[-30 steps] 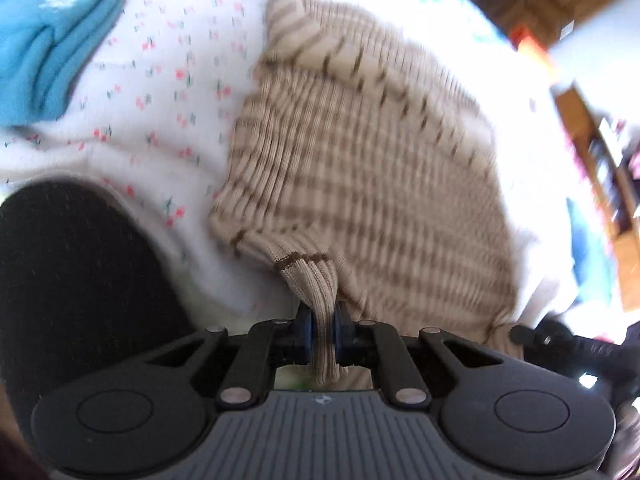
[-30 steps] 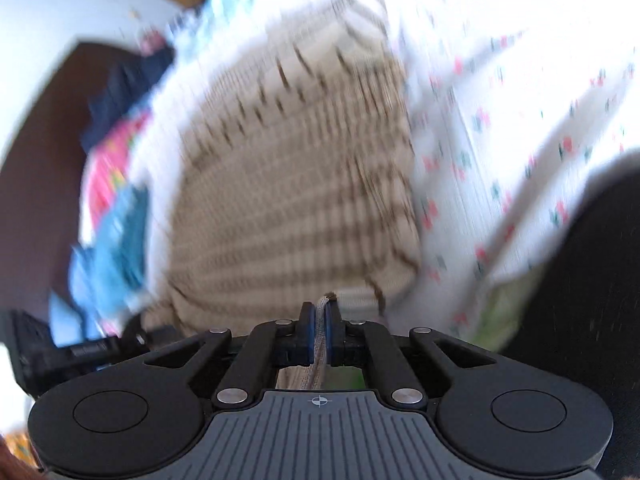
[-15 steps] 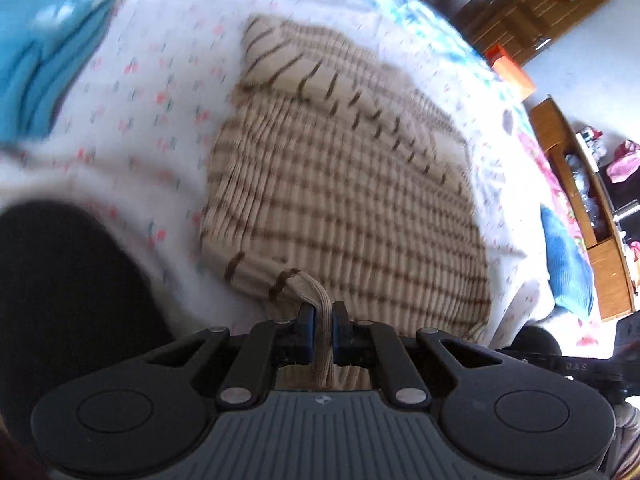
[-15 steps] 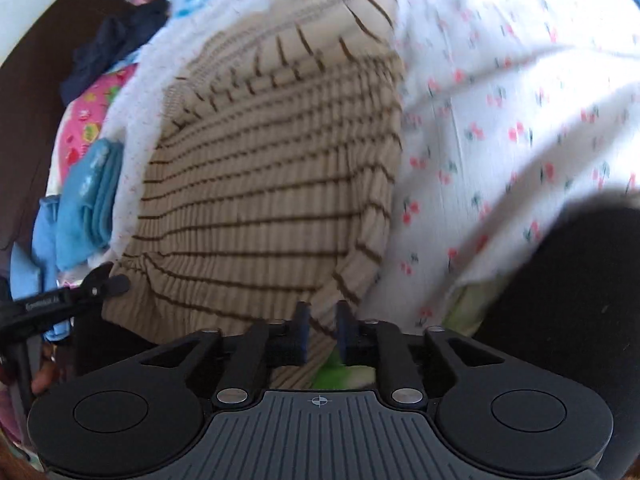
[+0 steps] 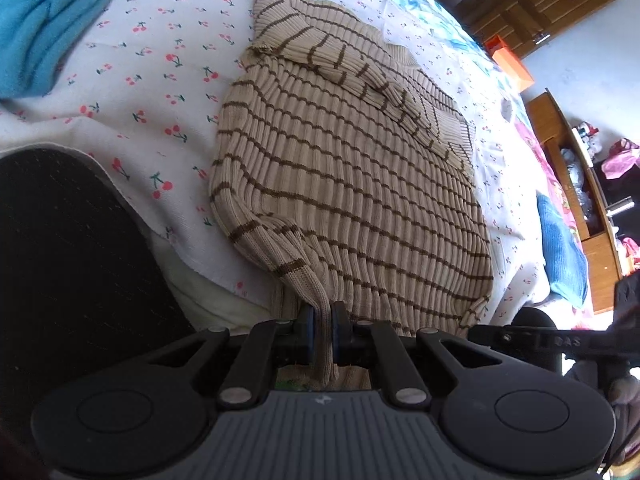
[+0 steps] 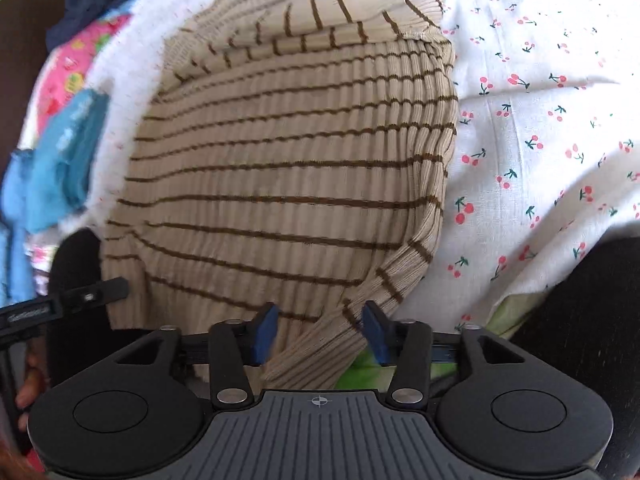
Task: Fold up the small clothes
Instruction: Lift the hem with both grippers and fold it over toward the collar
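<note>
Nearby, a blue towel [image 5: 44, 20] is seen at ten o'clock of the striped sweater [image 5: 344, 184], whose hem is pinched by the left gripper [image 5: 321, 330]; the right gripper [image 6: 319, 330] is spread wide over the cherry-print sheet [image 6: 532, 140].

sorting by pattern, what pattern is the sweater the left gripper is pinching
Beige rib knit with thin dark brown stripes on the sweater; clearest in the left wrist view.

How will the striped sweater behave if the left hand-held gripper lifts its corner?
The sweater looks floppy: its pinched corner already bunches at the left hand-held gripper. Its ribbed knit will probably stretch and sag, trailing rather than rising flat.
</note>
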A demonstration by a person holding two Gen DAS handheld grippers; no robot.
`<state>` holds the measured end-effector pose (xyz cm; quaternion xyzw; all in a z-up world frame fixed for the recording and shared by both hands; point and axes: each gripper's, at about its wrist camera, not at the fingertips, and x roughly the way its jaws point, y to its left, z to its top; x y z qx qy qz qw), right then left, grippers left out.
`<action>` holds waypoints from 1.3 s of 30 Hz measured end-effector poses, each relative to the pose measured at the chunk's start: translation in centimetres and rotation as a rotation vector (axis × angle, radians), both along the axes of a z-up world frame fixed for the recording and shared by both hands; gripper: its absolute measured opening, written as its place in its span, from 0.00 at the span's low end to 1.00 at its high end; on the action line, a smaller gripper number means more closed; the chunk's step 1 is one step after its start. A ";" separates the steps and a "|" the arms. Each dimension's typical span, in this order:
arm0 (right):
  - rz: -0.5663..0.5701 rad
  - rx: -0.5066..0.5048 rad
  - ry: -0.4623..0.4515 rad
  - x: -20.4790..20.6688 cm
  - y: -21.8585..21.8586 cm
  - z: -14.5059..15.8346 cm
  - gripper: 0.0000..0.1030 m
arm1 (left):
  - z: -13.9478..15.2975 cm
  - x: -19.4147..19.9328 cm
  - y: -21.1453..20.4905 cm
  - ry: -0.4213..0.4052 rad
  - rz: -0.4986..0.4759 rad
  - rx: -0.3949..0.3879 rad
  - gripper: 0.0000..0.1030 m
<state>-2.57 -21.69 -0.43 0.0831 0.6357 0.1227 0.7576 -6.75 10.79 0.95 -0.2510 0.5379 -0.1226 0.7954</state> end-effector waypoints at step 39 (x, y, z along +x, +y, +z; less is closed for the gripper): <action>-0.445 0.659 -0.433 8.1 -8.0 6.0 0.05 | 5.6 9.8 3.7 -0.277 0.187 -0.291 0.11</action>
